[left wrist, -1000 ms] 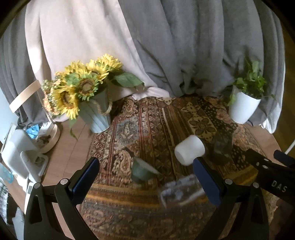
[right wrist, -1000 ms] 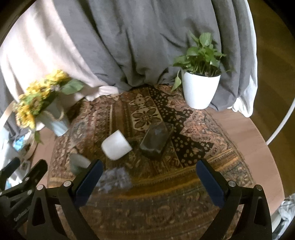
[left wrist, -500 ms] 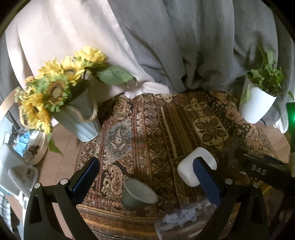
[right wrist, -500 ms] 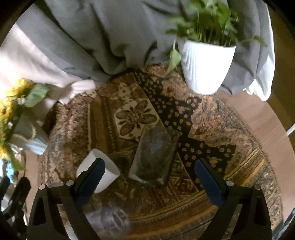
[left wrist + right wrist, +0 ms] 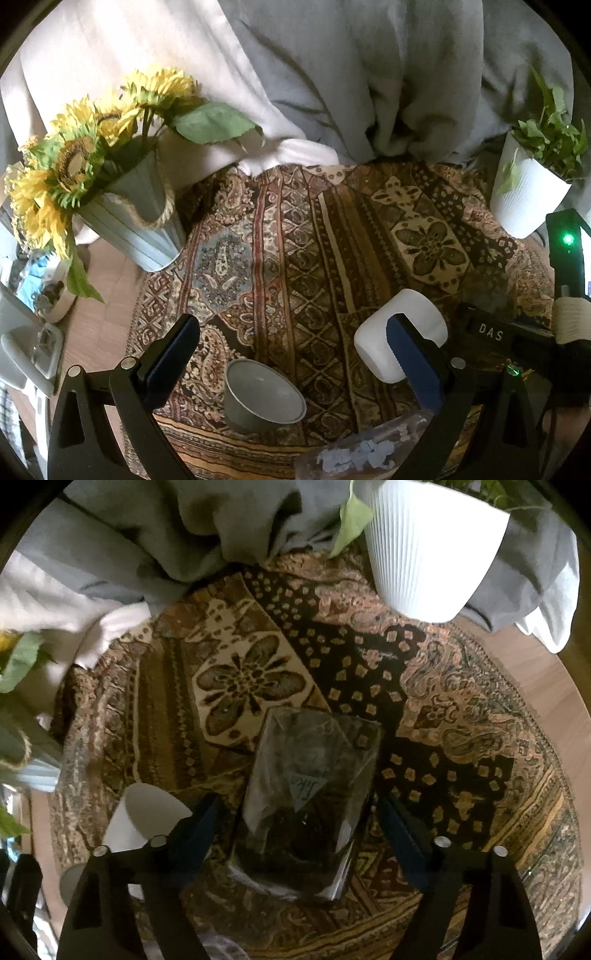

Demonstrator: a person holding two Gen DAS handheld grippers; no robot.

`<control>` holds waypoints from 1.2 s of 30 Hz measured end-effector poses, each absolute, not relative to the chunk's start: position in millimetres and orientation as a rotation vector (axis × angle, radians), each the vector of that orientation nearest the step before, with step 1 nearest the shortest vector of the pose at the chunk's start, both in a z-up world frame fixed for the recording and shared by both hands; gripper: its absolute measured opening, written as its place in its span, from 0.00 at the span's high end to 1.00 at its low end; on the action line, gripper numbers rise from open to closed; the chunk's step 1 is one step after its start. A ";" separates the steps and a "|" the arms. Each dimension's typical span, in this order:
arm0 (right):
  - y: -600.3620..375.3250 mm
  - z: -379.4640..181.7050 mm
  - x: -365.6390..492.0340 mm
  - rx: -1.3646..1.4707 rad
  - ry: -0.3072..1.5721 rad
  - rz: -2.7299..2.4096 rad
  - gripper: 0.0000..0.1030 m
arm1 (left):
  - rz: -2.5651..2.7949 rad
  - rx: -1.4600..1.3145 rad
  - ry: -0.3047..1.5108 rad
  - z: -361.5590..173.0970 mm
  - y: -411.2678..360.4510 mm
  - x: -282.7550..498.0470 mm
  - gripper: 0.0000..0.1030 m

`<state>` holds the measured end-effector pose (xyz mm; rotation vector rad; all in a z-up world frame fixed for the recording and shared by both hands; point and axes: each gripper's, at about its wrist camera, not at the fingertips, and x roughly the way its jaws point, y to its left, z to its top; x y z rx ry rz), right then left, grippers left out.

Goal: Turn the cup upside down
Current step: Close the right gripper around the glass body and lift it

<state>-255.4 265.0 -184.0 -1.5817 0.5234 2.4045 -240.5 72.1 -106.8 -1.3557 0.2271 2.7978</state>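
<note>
The dark glass cup (image 5: 306, 805) is being straddled, untouched, by the wide-spread right hand-held gripper (image 5: 299, 834); "DAS" (image 5: 490, 331) is being shown. The left hand-held gripper (image 5: 291, 354) is being held wide.

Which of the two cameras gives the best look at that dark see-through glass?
The right wrist view: the dark glass fills the centre, between the open right gripper fingers. In the left wrist view it is hardly visible, mostly hidden behind the right gripper's black body.
</note>
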 end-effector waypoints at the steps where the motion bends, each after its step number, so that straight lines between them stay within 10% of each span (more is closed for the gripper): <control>1: 265.7 -185.5 -255.4 -1.587 0.526 2.401 0.26 | 2.795 -1.363 0.223 -107.9 72.3 -241.0 0.00; 36: 244.8 -75.2 -131.2 -1.479 0.253 2.756 0.29 | 2.816 -1.320 0.127 -65.6 61.5 -139.9 0.00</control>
